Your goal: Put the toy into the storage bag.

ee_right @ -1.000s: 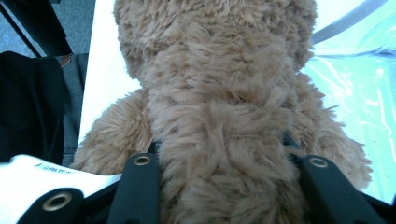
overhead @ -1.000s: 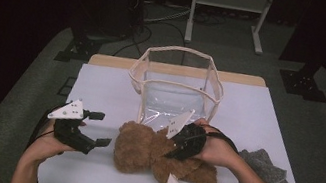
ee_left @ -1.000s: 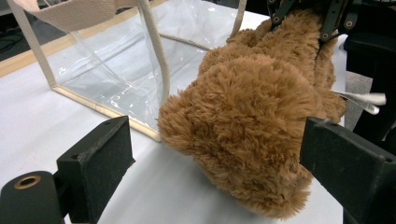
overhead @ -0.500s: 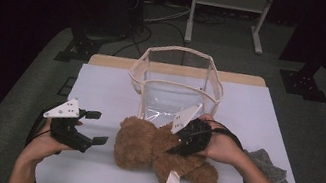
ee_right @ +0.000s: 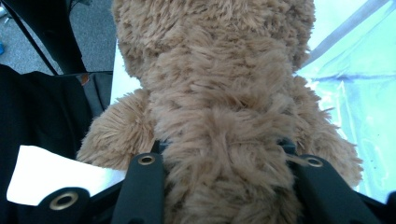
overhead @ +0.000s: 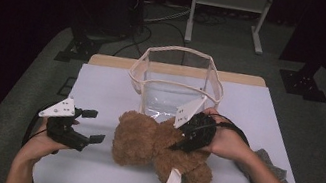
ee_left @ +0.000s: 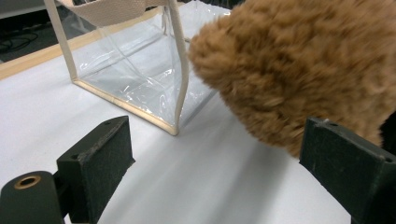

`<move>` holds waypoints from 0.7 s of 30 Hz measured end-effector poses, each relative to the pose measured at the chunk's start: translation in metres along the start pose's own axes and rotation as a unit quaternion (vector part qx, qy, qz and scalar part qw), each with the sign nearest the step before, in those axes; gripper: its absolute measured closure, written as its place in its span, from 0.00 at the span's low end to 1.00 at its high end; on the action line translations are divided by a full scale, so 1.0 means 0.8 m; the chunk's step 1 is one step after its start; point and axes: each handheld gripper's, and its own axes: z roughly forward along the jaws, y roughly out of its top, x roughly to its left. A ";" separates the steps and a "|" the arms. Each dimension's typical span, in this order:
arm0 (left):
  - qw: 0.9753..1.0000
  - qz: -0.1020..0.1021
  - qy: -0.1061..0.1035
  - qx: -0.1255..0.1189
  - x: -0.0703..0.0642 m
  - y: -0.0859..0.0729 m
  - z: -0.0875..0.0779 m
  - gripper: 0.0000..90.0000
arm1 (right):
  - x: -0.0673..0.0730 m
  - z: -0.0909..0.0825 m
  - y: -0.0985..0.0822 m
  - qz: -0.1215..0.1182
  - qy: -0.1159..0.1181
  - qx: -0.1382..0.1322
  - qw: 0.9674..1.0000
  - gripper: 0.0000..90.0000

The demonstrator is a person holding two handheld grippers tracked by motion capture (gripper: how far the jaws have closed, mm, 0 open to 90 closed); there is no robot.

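Teddy bear [overhead: 161, 149], brown and plush, lies on its side across the front middle of the white table [overhead: 101, 85], and I have a gripper on each side of it. On my left, the left gripper [overhead: 89, 125] sits on the table just beside the bear's head with its jaws spread wide and nothing between them; in the left gripper view the fur [ee_left: 299, 70] bulges in close to one jaw, while bare table runs open to the left edge. Past the bear, touching or nearly touching it, stands a clear plastic bag [overhead: 178, 81] with cream trim, its mouth open upward. My right gripper [overhead: 181, 143] reaches over the bear's middle, and in the right gripper view its jaws are closed onto the torso [ee_right: 224, 140], fur pressed between them. A white tag [overhead: 172, 182] hangs from the bear toward the front edge. A grey cloth [overhead: 273, 168] lies at the table's right edge, beside my right forearm.
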 end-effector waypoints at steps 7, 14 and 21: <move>1.000 -0.002 0.001 -0.003 0.002 -0.001 -0.002 0.10 | 0.001 -0.019 0.012 -0.001 0.006 -0.007 1.000 0.68; 1.000 -0.005 0.004 -0.007 0.004 -0.003 -0.006 0.10 | 0.001 -0.038 0.027 -0.006 0.004 -0.010 1.000 0.68; 1.000 -0.010 0.004 -0.010 0.005 -0.004 -0.007 0.09 | 0.001 -0.061 0.047 -0.011 0.001 -0.008 1.000 0.68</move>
